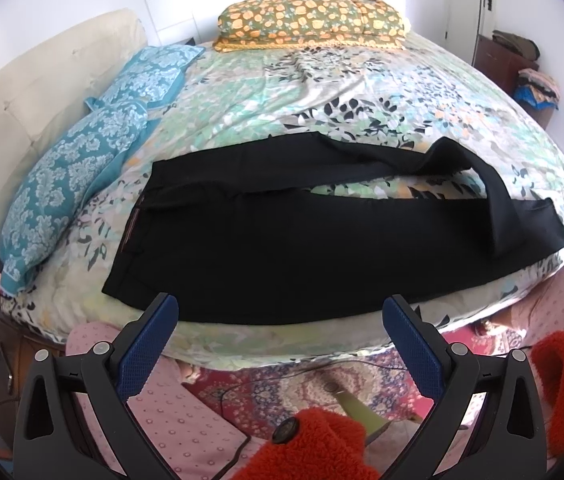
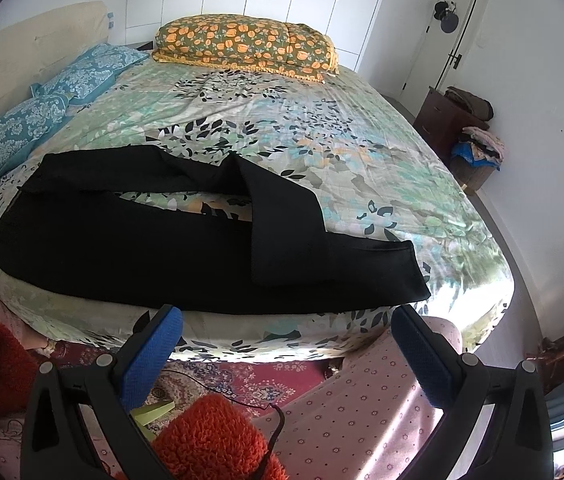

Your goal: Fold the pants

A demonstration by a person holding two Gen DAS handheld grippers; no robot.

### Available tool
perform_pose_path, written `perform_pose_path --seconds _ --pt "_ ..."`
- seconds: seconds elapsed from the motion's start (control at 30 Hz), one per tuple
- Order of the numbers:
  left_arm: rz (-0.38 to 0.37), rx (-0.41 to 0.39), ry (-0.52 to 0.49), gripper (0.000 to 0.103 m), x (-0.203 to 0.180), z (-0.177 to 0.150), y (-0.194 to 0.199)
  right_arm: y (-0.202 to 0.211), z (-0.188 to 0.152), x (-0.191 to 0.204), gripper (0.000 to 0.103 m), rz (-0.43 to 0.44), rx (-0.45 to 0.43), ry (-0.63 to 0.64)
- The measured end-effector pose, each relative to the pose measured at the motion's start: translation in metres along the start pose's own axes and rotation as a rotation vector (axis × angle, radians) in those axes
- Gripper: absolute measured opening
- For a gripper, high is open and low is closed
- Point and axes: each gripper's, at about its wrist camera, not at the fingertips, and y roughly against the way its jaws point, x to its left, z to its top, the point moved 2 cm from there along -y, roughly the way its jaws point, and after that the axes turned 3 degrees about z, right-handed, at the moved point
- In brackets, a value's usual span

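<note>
The black pants lie spread along the near edge of the bed, waistband toward the headboard side at the left, legs running right. The far leg bends back over the near one close to the hems, leaving a gap where the floral bedspread shows between the legs. In the black cloth, seams and pockets are hard to make out; only a thin reddish strip along the waistband reads clearly in the left wrist view.

Both grippers hang off the near edge, short of the cloth. The left gripper has its blue-padded fingers spread wide with nothing between them, aimed at the seat of the pants. The right gripper is likewise spread wide and empty, aimed at the hem end.

Below the fingers, orange fuzzy sleeves and pink dotted fabric cover much of the floor; a patterned rug shows only in part.

By the right wall a basket holds heaped clothes, its contents too small to sort. The right wrist view alone shows the door with a dark thing hanging on it, and the bed's far right corner; the left view shows more of the two teal pillows at the head. An orange floral pillow sits at the far edge.
</note>
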Motion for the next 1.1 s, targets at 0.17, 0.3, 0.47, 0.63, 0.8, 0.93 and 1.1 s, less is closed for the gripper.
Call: perform_pose_path --seconds 0.17,0.3,0.47,0.63,0.8,0.93,1.1 --pt "0.003 0.005 0.015 0.102 0.003 0.0 -0.001 -0.003 -0.002 0.003 0.103 -0.02 0.015 0.018" --pt "0.004 0.003 0.016 0.102 0.003 0.0 0.0 -0.005 -0.002 0.005 0.103 -0.025 0.021 0.024" --pt "0.003 0.007 0.02 0.102 0.003 0.0 0.0 -0.007 -0.002 0.008 0.103 -0.026 0.029 0.035" --pt "0.002 0.007 0.02 0.102 0.004 0.0 0.0 -0.008 -0.004 0.01 0.103 -0.028 0.034 0.042" --pt "0.002 0.01 0.025 0.102 0.005 0.0 -0.001 -0.008 -0.003 0.01 0.103 -0.031 0.039 0.044" --pt "0.001 0.01 0.025 0.102 0.005 0.0 -0.001 -0.01 -0.004 0.011 0.103 -0.031 0.045 0.048" --pt "0.001 0.013 0.025 0.102 0.005 -0.001 -0.002 -0.012 -0.004 0.011 0.103 -0.03 0.052 0.05"
